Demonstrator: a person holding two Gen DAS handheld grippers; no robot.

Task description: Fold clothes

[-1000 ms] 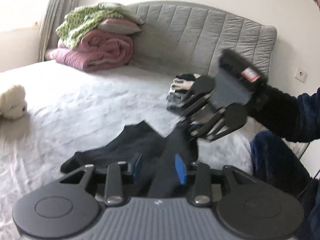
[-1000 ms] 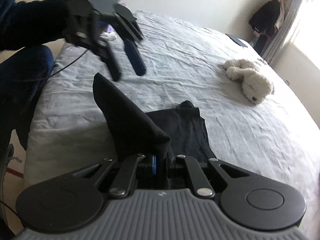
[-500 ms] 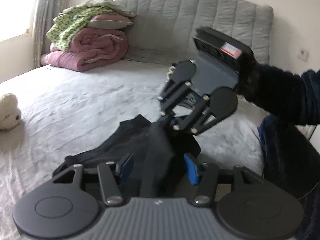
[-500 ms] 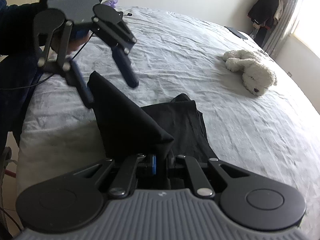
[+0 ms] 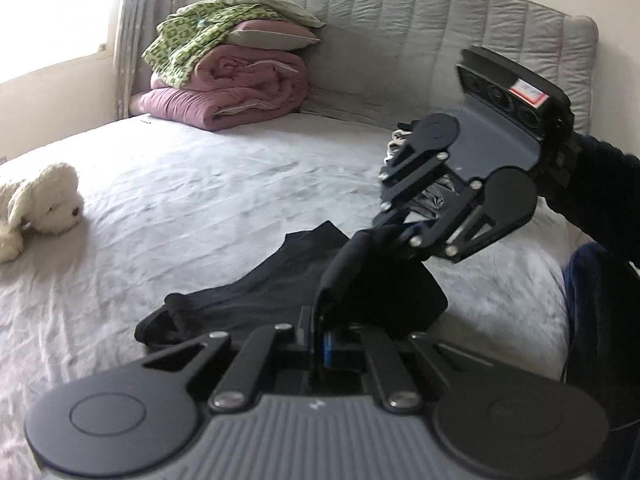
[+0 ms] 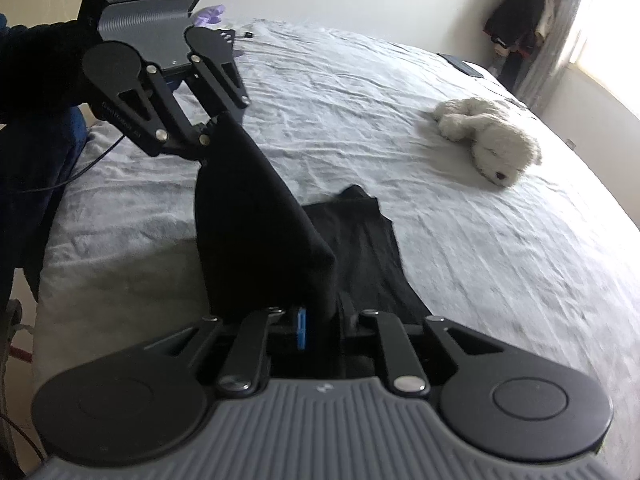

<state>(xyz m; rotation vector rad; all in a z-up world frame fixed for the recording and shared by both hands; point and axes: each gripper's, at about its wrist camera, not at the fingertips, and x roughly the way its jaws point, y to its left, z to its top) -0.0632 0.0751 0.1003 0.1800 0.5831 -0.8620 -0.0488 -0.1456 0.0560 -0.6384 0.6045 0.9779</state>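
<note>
A black garment (image 5: pixel 240 304) lies partly flat on the grey bed sheet (image 5: pixel 200 184), with one fold lifted into a taut ridge (image 6: pixel 260 232) between the two grippers. My left gripper (image 5: pixel 320 340) is shut on the near end of that fold; in the right wrist view the left gripper (image 6: pixel 208 136) pinches the ridge's top corner. My right gripper (image 6: pixel 324 328) has the other end between its fingers, and its jaws are opening, a small gap showing beside the blue pad. The left wrist view shows the right gripper (image 5: pixel 394 236) with the cloth still at its tips.
A white plush toy (image 5: pixel 44 200) lies on the sheet. A pink quilt with a green blanket (image 5: pixel 232 80) is stacked against the grey headboard (image 5: pixel 400 40). Folded clothes (image 5: pixel 432 200) sit behind the right gripper. The person's blue-clad leg (image 5: pixel 592 320) is at the bed's edge.
The left gripper's jaws, open around the raised fold before, have shut on it. The right gripper's fingers have parted slightly. The fold now stretches between both grippers.
</note>
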